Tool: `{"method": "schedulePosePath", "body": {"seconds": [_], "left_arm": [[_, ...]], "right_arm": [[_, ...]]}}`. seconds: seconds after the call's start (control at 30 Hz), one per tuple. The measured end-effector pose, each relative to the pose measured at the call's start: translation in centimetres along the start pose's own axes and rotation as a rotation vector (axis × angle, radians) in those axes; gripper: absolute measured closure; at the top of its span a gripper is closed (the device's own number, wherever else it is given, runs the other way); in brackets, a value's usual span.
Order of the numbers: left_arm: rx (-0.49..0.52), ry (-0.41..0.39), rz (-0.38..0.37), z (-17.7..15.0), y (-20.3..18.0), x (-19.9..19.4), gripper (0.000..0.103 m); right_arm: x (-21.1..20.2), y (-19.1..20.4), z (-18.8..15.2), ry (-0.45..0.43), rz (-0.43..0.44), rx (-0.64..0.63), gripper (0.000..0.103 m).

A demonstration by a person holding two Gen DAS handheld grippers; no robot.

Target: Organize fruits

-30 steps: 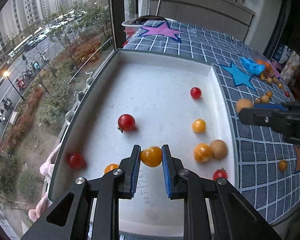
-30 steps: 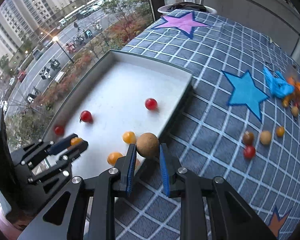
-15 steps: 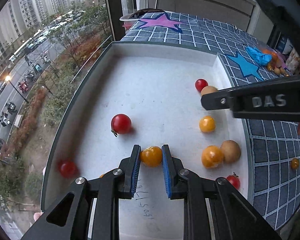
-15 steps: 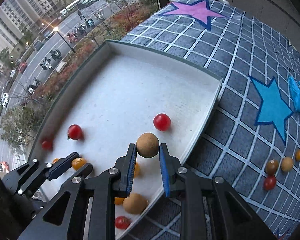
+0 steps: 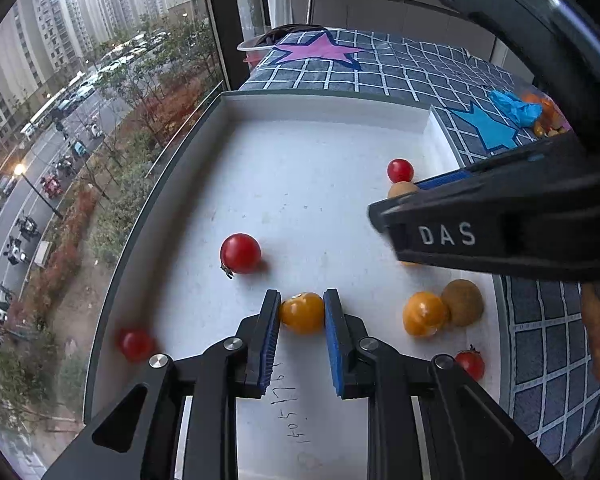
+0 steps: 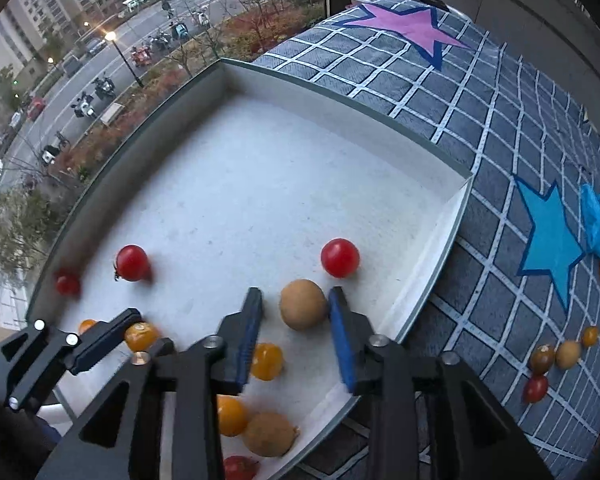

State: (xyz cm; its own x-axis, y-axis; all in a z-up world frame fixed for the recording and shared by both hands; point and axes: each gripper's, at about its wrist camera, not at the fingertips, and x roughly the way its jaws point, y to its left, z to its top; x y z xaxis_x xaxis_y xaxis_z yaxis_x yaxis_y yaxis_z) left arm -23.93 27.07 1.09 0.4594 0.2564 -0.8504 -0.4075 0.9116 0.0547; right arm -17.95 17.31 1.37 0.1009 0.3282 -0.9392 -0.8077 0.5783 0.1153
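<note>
A white tray (image 5: pixel 320 108) (image 6: pixel 340 100) on a checked cloth holds several small fruits. My left gripper (image 5: pixel 302 314) is shut on an orange tomato (image 5: pixel 303 313) low over the tray's near part; it also shows in the right wrist view (image 6: pixel 140 336). My right gripper (image 6: pixel 296 308) is open over the tray's right side. A brown longan (image 6: pixel 303 304) lies between its fingers, with a gap on its left; it also shows in the left wrist view (image 5: pixel 400 190). A red tomato (image 6: pixel 340 258) lies just beyond.
Red tomatoes (image 5: pixel 240 253) (image 5: pixel 135 343), an orange tomato (image 5: pixel 424 314) and a second longan (image 5: pixel 462 302) lie in the tray. More loose fruits (image 6: pixel 556 356) sit on the cloth (image 6: pixel 480 100) at right, near a blue wrapper (image 6: pixel 598 226). A window borders the tray's left.
My right gripper has moved further over the tray, lowered and opened, and the longan is now loose between its fingers. My left gripper keeps its hold on the orange tomato.
</note>
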Motion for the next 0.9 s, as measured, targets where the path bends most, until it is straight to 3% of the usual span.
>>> {"method": "schedulePosePath", "body": {"seconds": [0.07, 0.1, 0.13, 0.17, 0.23, 0.47, 0.63, 0.7, 0.9], "left_arm": [[0.010, -0.001, -0.005, -0.1, -0.1, 0.0, 0.077], [0.013, -0.002, -0.005, -0.2, -0.2, -0.1, 0.066], [0.011, -0.011, 0.002, -0.2, -0.1, -0.3, 0.028], [0.004, -0.035, 0.013, -0.3, -0.1, -0.6, 0.008], [0.011, -0.083, 0.018, -0.5, -0.1, -1.4, 0.008], [0.006, -0.047, 0.010, -0.5, 0.2, -1.7, 0.008], [-0.001, -0.017, 0.008, -0.6, 0.3, -2.2, 0.008], [-0.006, -0.010, 0.000, -0.7, 0.4, -2.5, 0.008], [-0.008, -0.008, 0.006, -0.5, 0.3, -3.2, 0.008]], "right_arm": [[-0.2, -0.1, 0.0, -0.002, 0.003, 0.004, 0.056], [-0.3, -0.2, 0.0, -0.004, 0.003, 0.007, 0.052], [-0.4, -0.2, 0.0, -0.006, 0.005, 0.010, 0.050], [-0.6, -0.3, 0.0, -0.010, 0.010, 0.016, 0.049], [-0.9, -0.5, 0.1, -0.021, 0.021, 0.030, 0.047], [-3.3, -1.2, -0.1, -0.058, 0.075, 0.065, 0.020], [-4.5, -1.6, -0.8, -0.060, 0.068, 0.080, 0.014], [-4.8, -1.9, -1.2, -0.055, 0.075, 0.092, 0.000], [-6.4, -2.1, -2.9, -0.073, 0.077, 0.095, 0.000]]}}
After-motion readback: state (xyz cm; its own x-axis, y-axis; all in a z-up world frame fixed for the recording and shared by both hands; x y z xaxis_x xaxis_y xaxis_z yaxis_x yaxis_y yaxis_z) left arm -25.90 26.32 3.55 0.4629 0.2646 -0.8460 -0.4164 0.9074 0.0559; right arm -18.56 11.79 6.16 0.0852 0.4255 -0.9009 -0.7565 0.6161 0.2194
